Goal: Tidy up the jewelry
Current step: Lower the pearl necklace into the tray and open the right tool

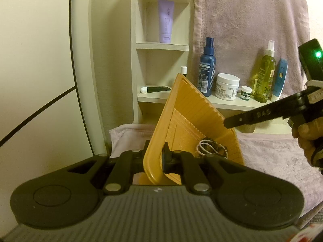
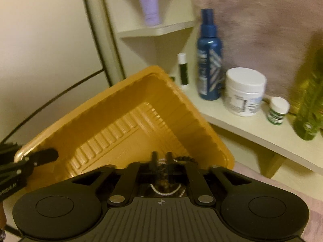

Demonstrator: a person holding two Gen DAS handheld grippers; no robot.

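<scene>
An orange ribbed plastic tray (image 1: 193,109) stands tilted on its edge, and my left gripper (image 1: 156,151) is shut on its near rim. A bunch of jewelry (image 1: 210,148), white pearl strands and dark beads, lies in the tray's low corner. My right gripper (image 1: 227,123), held by a hand, hangs over the tray's right wall, above the jewelry. In the right wrist view the right gripper (image 2: 161,158) is open by a narrow gap just above the jewelry (image 2: 167,191), pressing on nothing. The left gripper (image 2: 46,155) clamps the tray (image 2: 113,109) at its left rim.
A cream shelf (image 1: 228,102) behind the tray carries a blue spray bottle (image 1: 208,70), a white jar (image 1: 227,86), a small green-labelled jar (image 1: 246,92) and a green bottle (image 1: 265,74). A purple tube (image 1: 166,21) stands higher up. A pink towel (image 1: 272,151) covers the surface.
</scene>
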